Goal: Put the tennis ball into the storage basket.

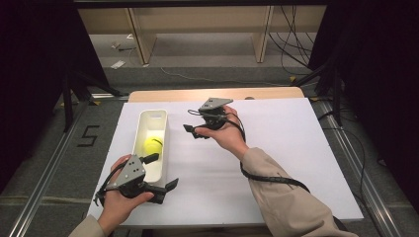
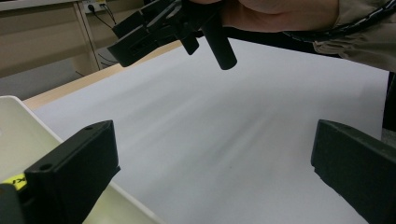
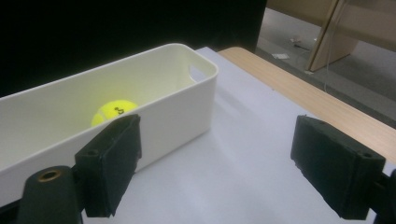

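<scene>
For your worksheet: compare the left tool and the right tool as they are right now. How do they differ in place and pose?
The left tool sits at the white bin's near end, one jaw over the rim; the right tool hovers over bare white table beside the bin. The left points toward the right hand; the right points toward the bin. Both are open and empty.

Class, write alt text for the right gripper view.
A yellow tennis ball lies inside a long white bin on a white table. The right claw faces it, jaws open and empty.
</scene>
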